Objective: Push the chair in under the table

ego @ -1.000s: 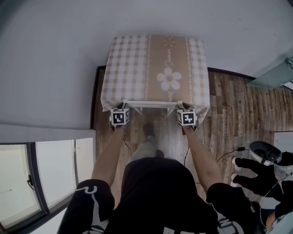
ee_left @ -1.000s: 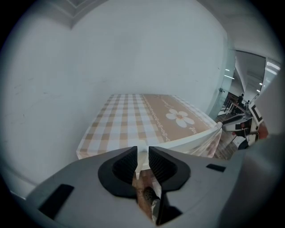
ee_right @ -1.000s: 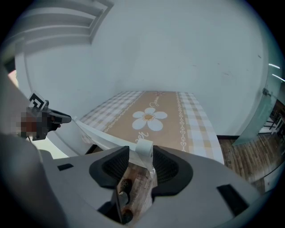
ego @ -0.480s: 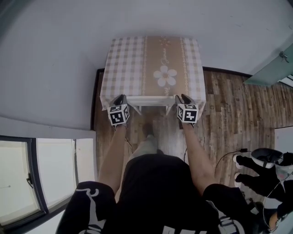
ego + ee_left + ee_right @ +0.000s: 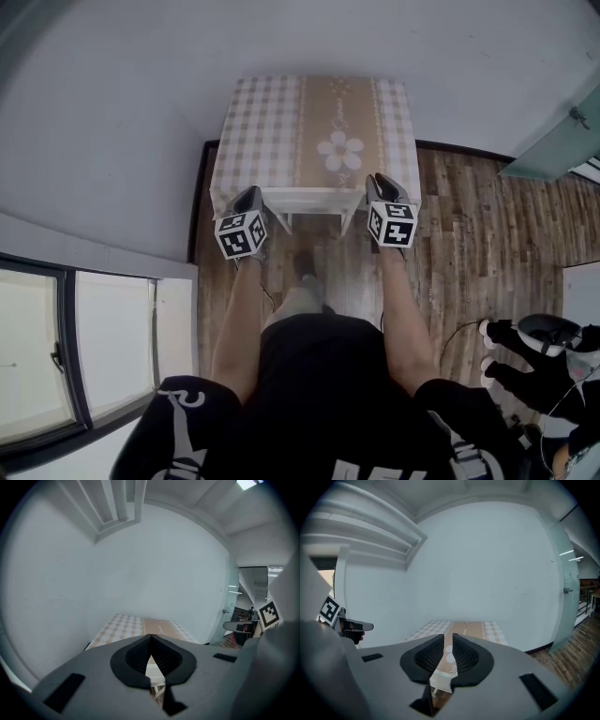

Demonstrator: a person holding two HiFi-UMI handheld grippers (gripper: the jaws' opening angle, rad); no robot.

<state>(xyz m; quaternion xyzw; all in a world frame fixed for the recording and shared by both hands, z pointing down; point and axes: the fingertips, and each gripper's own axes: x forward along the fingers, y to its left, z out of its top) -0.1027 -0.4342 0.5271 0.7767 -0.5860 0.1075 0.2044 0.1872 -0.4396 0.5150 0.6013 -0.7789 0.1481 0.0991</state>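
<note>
1. Head view, looking steeply down: a white chair (image 5: 314, 199) stands tucked under a small table (image 5: 407, 141). Only the chair's top rail and a little of its frame show past the near edge of the checked tablecloth (image 5: 267, 122).
2. The table sits hard against a pale wall (image 5: 112, 112). A white flower print (image 5: 339, 150) marks the tan stripe down the middle of the cloth, and dark wood floor (image 5: 469, 216) runs off to the right.
3. The person's bare forearms reach forward, with the left claw (image 5: 250, 195) at the left end of the chair rail and the right claw (image 5: 378, 180) at the right end. Both point towards the wall, well apart from each other.
4. Left gripper view: the left claw is clenched, its dark pads meeting at the tips with nothing held. The cloth-covered table top lies beyond it, and a strip of the white rail shows below.
5. Right gripper view: the right claw's jaws are closing, a narrow gap remaining between the pads. Nothing sits in that gap; the tan stripe and the near edge of the cloth show through it.
</note>
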